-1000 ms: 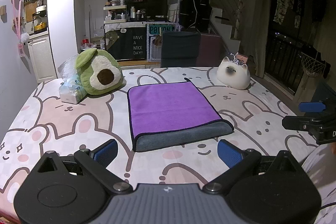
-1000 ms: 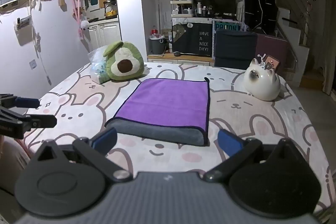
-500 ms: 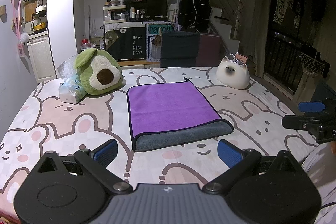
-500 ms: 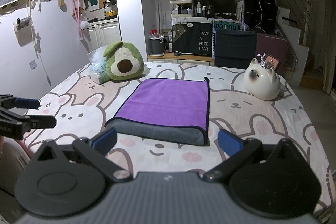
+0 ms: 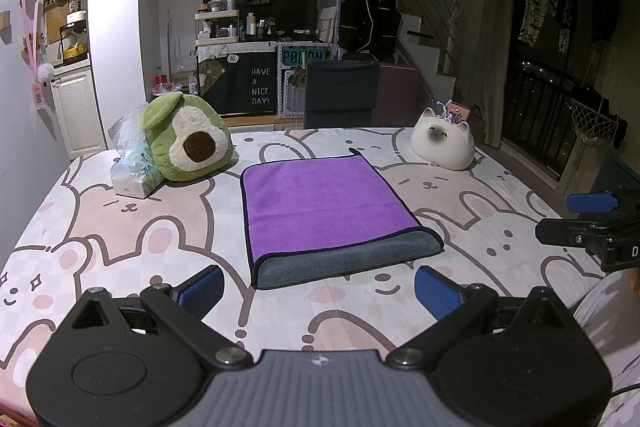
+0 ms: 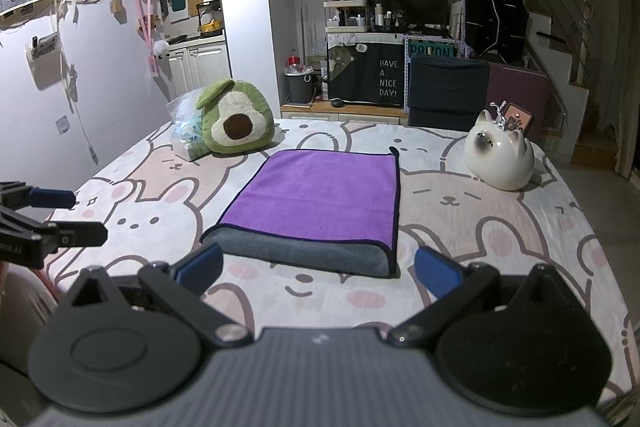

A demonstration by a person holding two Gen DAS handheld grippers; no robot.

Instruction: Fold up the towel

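Observation:
A purple towel [image 5: 324,203] with a grey underside lies folded flat in the middle of the table, its grey folded edge toward me; it also shows in the right wrist view [image 6: 320,203]. My left gripper [image 5: 318,291] is open and empty, held above the table just short of the towel's near edge. My right gripper [image 6: 318,271] is open and empty, also just short of the near edge. Each gripper shows in the other's view, the right one [image 5: 592,223] at the right side and the left one [image 6: 52,215] at the left side.
An avocado plush [image 5: 188,143] and a tissue pack [image 5: 132,175] sit at the far left of the rabbit-print tablecloth [image 5: 120,227]. A white cat figurine [image 5: 442,145] stands at the far right. A dark chair [image 5: 340,95] stands behind the table.

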